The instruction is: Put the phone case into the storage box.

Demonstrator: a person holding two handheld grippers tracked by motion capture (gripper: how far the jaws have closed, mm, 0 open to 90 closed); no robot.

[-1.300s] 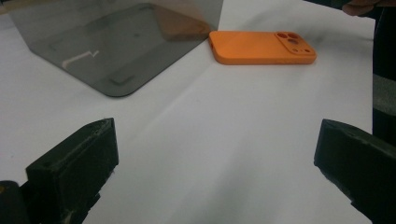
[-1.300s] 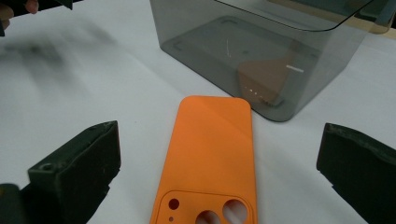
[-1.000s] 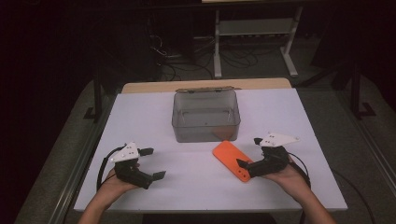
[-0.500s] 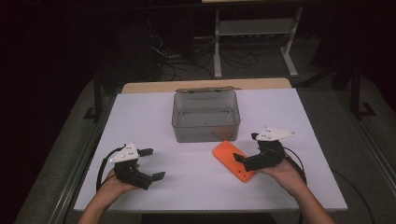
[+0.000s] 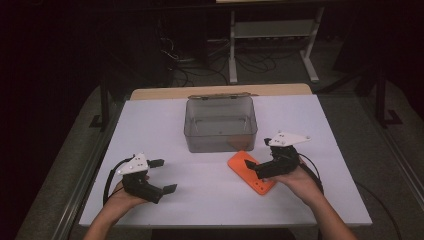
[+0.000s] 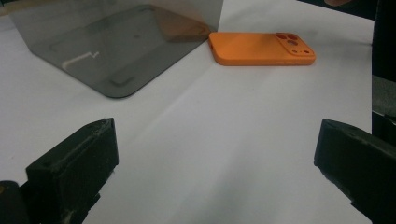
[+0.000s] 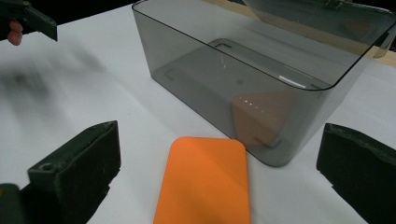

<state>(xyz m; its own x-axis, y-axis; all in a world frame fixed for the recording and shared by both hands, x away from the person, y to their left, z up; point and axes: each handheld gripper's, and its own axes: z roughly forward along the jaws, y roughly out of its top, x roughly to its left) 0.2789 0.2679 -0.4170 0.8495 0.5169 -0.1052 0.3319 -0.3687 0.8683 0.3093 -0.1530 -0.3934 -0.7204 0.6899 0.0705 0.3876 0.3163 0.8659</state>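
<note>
High view: white table [image 5: 165,125], smoky clear box [image 5: 220,123] open at centre. Orange phone case [image 5: 251,172] flat on the table just in front of the box's right corner, lying at a slant. Right gripper [image 5: 261,166] over the case's near end, jaws apart, nothing held. Left gripper [image 5: 164,176] well off to the left, low over bare table, jaws apart too.

Left gripper view: wide gap between the two black jaws, case [image 6: 261,47] far ahead, camera cut-outs at its right end, box wall [image 6: 116,42] to its left.

Right gripper view: jaws spread either side of the case [image 7: 204,184], its smooth back up, short edge almost touching the box [image 7: 261,79].

Probably light, thin, slightly flexible, smooth and a little slippery; lying flat, so hard to get under. Best taken across the narrow width at the long edges.
</note>
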